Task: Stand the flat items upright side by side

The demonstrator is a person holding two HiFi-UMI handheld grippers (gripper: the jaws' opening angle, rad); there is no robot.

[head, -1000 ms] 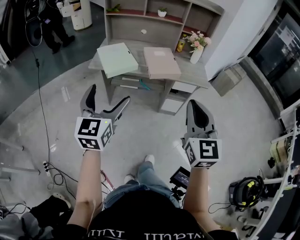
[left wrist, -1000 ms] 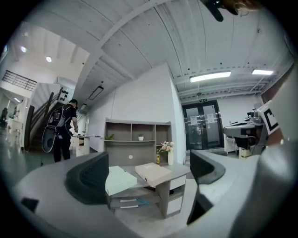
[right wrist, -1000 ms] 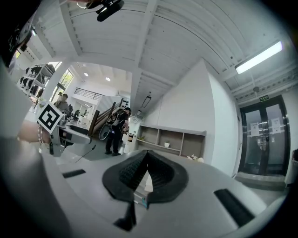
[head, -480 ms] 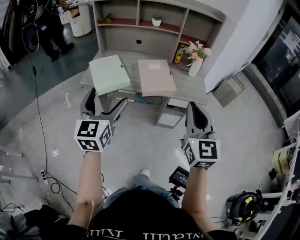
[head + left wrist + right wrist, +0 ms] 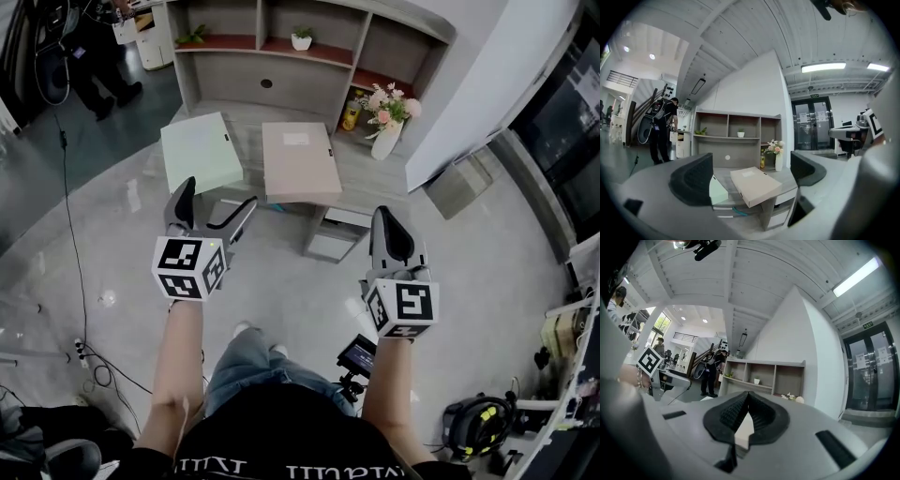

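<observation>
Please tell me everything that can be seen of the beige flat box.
The beige box is flat, rectangular, closed, seemingly cardboard, with a pale label near its far end. It lies flat on the desk, right of the green box and apart from it, its near end jutting past the desk's front edge. Nothing else touches it.

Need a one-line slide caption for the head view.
Flat on the desk lie a green box and a beige box; short of it, left gripper open, right gripper shut.

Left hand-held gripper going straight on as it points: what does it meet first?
Probably the beige flat box on the desk, framed between the open jaws of the left hand-held gripper; depth is unclear.
</observation>
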